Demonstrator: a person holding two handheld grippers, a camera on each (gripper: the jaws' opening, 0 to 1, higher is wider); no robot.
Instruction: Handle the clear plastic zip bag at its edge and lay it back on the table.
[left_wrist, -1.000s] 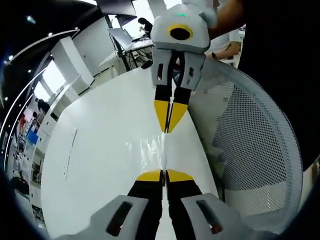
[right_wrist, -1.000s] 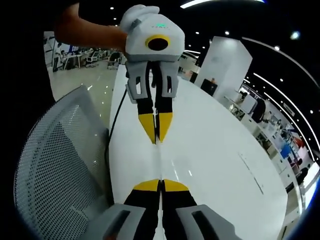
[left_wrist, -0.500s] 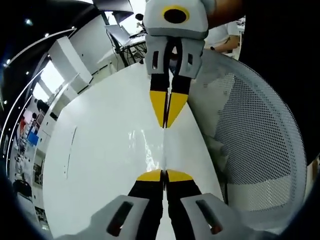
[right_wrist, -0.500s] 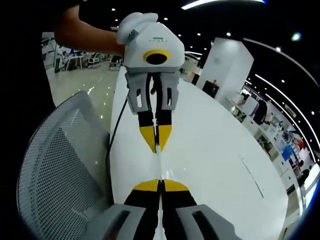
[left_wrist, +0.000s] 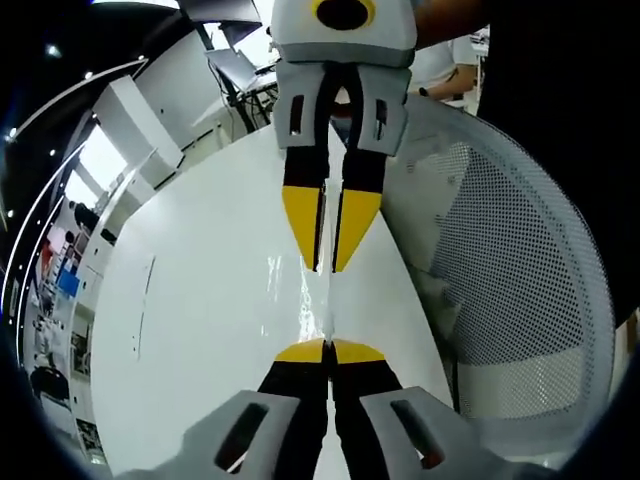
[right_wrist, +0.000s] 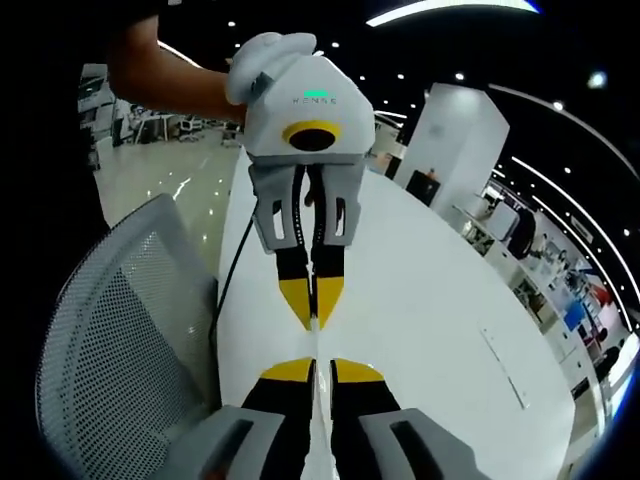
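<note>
Two grippers face each other over the white table (left_wrist: 200, 300), the clear zip bag (left_wrist: 318, 300) stretched between them. The left gripper (left_wrist: 328, 350) stays pinched on its edge. The right gripper (right_wrist: 312, 368), clamped a moment ago, now shows its jaws slightly parted.

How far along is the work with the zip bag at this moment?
Done: the clear zip bag is gripped at its edge over the white table. In hand: the left gripper is shut on it; the right gripper stands slightly open. Left: laying the bag flat and letting go.
</note>
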